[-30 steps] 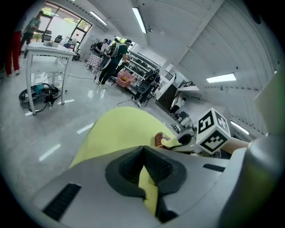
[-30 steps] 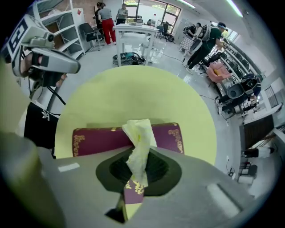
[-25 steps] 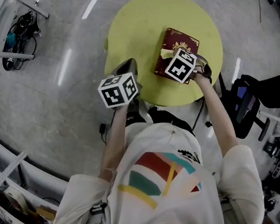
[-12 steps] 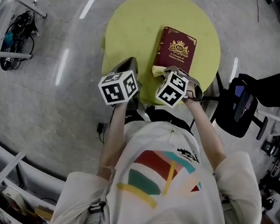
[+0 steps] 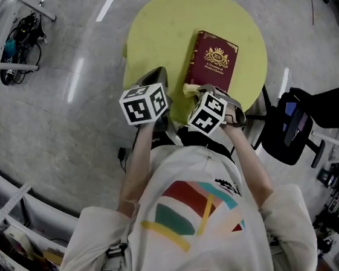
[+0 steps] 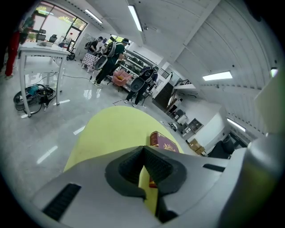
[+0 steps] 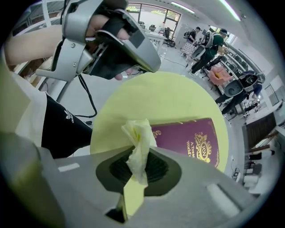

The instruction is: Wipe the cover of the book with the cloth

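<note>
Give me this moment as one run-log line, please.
left gripper: shut, empty | right gripper: shut on cloth | book: closed on yellow table | cloth: by book's edge

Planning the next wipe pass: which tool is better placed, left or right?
Likely right. The right tool is shut on the cloth, right at the book's near edge. The left tool is shut, empty, and off to the book's side.

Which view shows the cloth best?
Right gripper view: the crumpled pale-yellow cloth sits centre frame, pinched between the right tongs. Head view shows only a small scrap of it at the near corner of the book. Left gripper view does not show it.
</note>
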`<control>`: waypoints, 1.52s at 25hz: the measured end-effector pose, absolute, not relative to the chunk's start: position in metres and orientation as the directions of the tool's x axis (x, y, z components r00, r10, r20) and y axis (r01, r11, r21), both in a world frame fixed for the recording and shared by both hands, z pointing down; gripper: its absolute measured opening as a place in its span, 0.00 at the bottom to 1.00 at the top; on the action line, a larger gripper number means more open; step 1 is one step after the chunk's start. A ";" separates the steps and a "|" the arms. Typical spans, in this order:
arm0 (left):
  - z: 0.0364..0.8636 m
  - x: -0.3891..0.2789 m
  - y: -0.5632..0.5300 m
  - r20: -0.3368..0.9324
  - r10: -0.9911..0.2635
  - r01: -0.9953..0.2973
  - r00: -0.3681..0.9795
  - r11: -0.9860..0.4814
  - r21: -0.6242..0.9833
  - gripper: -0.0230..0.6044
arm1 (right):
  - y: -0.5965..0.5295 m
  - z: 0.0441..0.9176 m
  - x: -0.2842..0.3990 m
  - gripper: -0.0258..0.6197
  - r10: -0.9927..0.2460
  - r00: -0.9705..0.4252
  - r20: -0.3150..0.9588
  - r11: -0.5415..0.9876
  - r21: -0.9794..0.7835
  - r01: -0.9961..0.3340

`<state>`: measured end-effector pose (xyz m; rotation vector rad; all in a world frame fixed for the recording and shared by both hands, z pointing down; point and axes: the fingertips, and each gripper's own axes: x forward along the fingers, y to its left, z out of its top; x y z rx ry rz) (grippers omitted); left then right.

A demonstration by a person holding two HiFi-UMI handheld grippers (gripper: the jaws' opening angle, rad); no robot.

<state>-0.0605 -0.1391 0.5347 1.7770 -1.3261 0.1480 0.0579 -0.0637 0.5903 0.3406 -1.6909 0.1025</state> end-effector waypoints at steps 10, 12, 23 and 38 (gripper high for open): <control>0.536 -0.071 -0.142 0.558 -0.724 -0.818 0.406 -0.016 0.575 0.06 | -0.122 0.554 0.048 0.08 -0.328 -0.147 0.933 0.926 0.286 -0.246; 0.537 -0.072 -0.142 0.559 -0.726 -0.819 0.401 -0.010 0.573 0.06 | -0.154 0.548 0.050 0.08 -0.390 -0.112 0.914 0.914 0.369 -0.170; 0.548 -0.087 -0.131 0.581 -0.725 -0.811 0.370 0.054 0.583 0.06 | -0.276 0.571 0.053 0.08 -0.472 -0.020 0.881 0.776 0.426 0.464; 0.571 -0.098 -0.120 0.607 -0.709 -0.805 0.359 0.094 0.586 0.06 | -0.305 0.591 0.082 0.08 -0.532 0.133 0.836 0.465 0.158 0.871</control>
